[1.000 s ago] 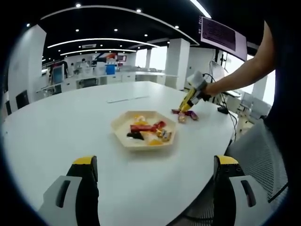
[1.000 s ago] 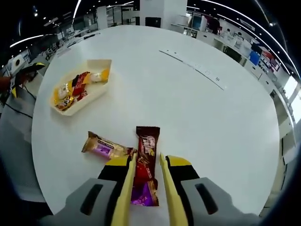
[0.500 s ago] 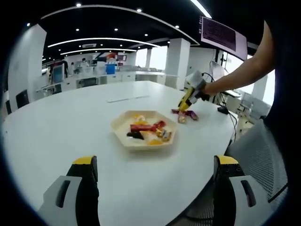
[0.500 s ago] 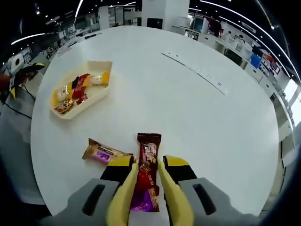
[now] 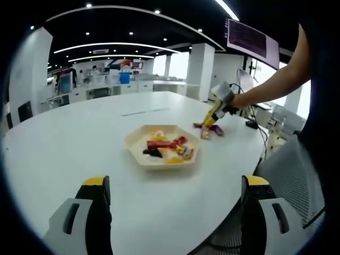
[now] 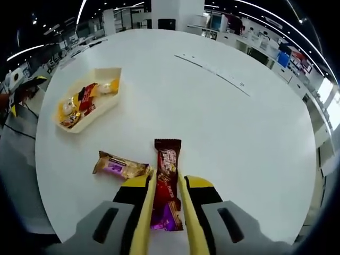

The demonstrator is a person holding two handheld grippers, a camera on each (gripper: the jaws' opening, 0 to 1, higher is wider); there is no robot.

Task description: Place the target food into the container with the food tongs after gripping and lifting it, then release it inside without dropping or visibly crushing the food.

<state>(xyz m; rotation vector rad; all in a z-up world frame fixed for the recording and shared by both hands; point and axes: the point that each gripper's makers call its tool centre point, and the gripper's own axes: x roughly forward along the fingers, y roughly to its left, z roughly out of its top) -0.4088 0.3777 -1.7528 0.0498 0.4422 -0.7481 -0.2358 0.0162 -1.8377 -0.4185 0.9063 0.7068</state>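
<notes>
A broad, glossy white round table [image 6: 223,133] fills an open-plan office. The cream hexagonal tray [image 5: 162,144] holds wrapped sweets. Yellow food tongs [image 6: 166,212] in the right gripper [image 6: 166,204] pinch a glossy brown-red wrapped bar [image 6: 167,170]; the left gripper [image 5: 172,204] gapes wide.

– Is any lettering reading clearly?
– No. The dark red wrapper [image 6: 167,172] near the desk's [image 6: 223,133] edge is showing pale print, too blurred to make out.
– And the hanging screen [image 5: 252,40]?
– It is displaying lines of text, too small to read.
</notes>
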